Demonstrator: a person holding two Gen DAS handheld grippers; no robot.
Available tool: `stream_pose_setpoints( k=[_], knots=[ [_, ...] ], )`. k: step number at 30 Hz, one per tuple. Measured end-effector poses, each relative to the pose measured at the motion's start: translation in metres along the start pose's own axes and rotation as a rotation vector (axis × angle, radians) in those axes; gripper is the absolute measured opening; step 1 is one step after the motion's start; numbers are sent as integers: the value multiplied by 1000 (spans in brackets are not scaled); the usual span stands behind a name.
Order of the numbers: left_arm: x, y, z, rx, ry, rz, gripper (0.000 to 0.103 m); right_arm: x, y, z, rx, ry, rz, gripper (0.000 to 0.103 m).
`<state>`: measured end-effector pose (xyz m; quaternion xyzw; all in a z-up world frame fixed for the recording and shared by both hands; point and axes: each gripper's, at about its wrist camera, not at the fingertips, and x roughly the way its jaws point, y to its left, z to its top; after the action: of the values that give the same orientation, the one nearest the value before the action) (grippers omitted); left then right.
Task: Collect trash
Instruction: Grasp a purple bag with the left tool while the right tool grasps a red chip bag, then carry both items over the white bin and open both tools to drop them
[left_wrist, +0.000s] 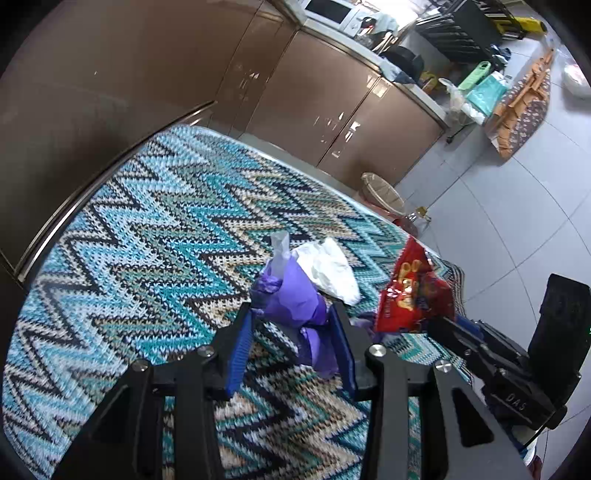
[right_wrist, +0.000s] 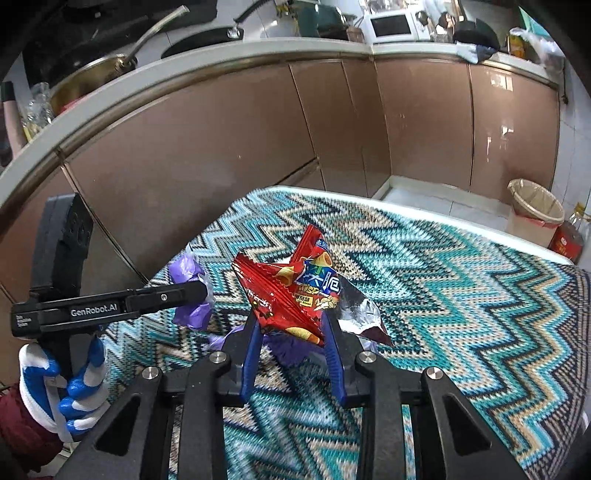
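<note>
The worktop (left_wrist: 147, 229), covered in a teal zigzag knit-pattern cloth, is lying under both tongs, and ahead of them on the floor a lined waste bin (right_wrist: 535, 210) is standing by the brown cabinets (right_wrist: 229, 147), likely where the trash is going. The right tongs (right_wrist: 291, 328) are clamping a crumpled red snack wrapper (right_wrist: 291, 291) between their blue pads, its torn foil edge sticking out to the right; pinching the body probably keeps it from slipping. The left tongs (left_wrist: 293, 317) are closing on a bunched purple glove (left_wrist: 291, 299), with a clear plastic piece (left_wrist: 279, 247) poking up beyond the tips. Just past that glove, a white crumpled tissue (left_wrist: 328, 269) is resting; whether it touches the cloth is unclear.
</note>
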<state>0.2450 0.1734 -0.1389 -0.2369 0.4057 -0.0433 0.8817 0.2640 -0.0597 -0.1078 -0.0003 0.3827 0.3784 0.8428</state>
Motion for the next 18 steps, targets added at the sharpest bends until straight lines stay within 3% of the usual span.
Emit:
stream_pose_setpoints(
  k=[8,18],
  knots=[
    [-42,-35,-11,81,-46,-8,39,-66,9,-12,13,-98,-21,29],
    [-78,-123,-34,243,-72,-50,39,-175,-5,-48,55,-251,-103,30]
  ],
)
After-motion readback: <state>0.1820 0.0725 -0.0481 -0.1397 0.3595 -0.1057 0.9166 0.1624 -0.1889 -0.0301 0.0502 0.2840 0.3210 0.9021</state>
